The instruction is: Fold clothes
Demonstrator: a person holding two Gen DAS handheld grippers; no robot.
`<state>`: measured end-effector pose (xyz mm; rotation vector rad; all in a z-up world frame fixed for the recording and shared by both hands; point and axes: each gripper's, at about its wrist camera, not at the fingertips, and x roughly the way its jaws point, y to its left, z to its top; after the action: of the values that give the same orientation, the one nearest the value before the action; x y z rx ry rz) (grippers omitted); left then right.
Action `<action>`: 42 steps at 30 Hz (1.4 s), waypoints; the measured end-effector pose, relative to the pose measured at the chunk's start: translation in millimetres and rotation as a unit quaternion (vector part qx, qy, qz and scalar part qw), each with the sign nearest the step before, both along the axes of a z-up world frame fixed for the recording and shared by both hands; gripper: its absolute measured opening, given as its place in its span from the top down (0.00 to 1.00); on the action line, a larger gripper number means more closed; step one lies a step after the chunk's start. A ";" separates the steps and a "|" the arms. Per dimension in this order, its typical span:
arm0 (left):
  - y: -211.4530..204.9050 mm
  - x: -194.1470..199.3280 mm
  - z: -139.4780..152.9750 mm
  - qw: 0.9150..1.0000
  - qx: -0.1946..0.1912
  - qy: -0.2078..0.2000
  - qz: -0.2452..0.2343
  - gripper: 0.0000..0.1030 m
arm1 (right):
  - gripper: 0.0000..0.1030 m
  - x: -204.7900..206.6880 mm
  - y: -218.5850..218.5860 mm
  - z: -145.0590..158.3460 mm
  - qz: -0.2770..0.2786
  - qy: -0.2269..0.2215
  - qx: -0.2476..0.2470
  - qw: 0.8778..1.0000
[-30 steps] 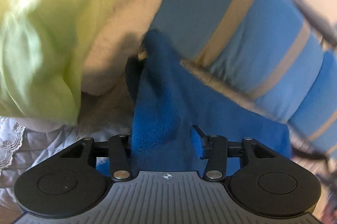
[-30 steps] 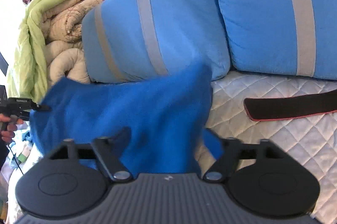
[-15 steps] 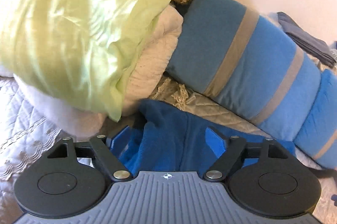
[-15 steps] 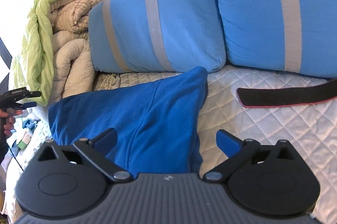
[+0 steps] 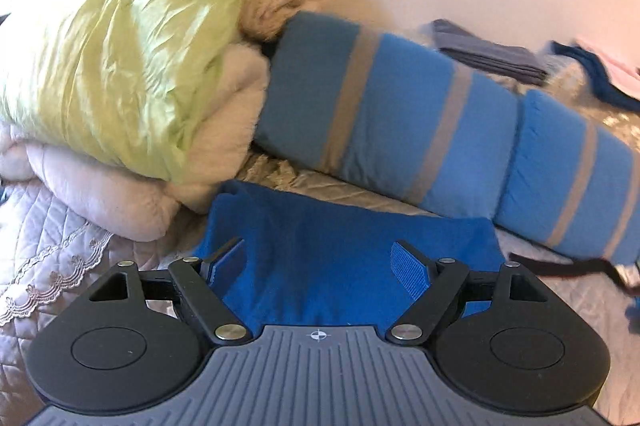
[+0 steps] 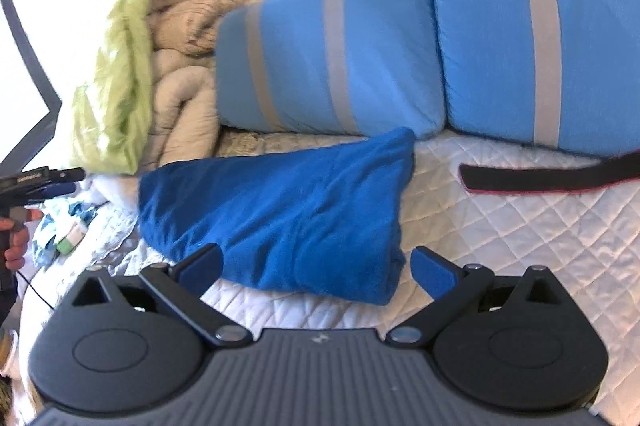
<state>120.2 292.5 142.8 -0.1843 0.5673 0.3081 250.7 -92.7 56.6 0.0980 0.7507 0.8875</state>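
A royal-blue fleece garment (image 6: 288,214) lies folded on the white quilted bed, in front of the blue pillows. It also shows in the left wrist view (image 5: 336,258). My right gripper (image 6: 316,266) is open and empty, just above the garment's near edge. My left gripper (image 5: 320,262) is open and empty, hovering over the garment's left end. The left gripper also shows at the far left of the right wrist view (image 6: 40,181), held in a hand.
Two blue pillows with grey stripes (image 6: 400,49) lie behind the garment. A green and beige pile of blankets (image 5: 132,53) sits at the left. A black belt with a red edge (image 6: 552,177) lies on the quilt (image 6: 520,246) at the right. Folded dark clothes (image 5: 488,53) lie behind the pillows.
Both grippers have opened and let go of the blue garment, which dropped flat onto the bed. Both have pulled back from it.
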 end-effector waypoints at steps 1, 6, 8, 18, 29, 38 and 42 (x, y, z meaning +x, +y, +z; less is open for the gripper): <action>-10.9 -7.1 -3.0 1.000 0.010 -0.001 0.004 0.24 | 0.00 -9.5 -0.9 2.1 0.000 -0.012 -0.006 1.000; -44.9 -20.7 -20.7 0.997 0.072 0.018 0.022 0.24 | 0.00 -50.6 1.7 4.3 0.020 -0.055 -0.026 0.998; -43.1 -15.3 -29.0 0.996 0.081 0.024 0.028 0.24 | 0.00 -60.8 4.1 2.2 0.028 -0.060 -0.029 0.997; 51.5 68.5 -96.3 0.997 0.065 -0.011 0.047 0.59 | 0.00 -89.7 2.3 -19.2 0.056 -0.069 -0.039 0.995; 164.7 137.0 -206.0 0.990 -0.004 0.050 0.132 0.73 | 0.00 -78.6 17.6 -74.4 0.087 -0.006 -0.074 0.993; 155.2 77.5 -185.2 0.983 -0.034 0.024 0.179 0.63 | 0.00 -80.3 22.1 -84.4 0.086 0.006 -0.077 0.993; 121.6 44.8 -154.1 0.986 0.024 0.022 0.165 0.65 | 0.00 -97.0 20.1 -71.8 0.076 -0.030 -0.085 0.993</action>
<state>165.1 414.1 -11.3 -0.2248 0.5715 0.6481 153.7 -72.6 -15.2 -0.1379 0.7813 0.9631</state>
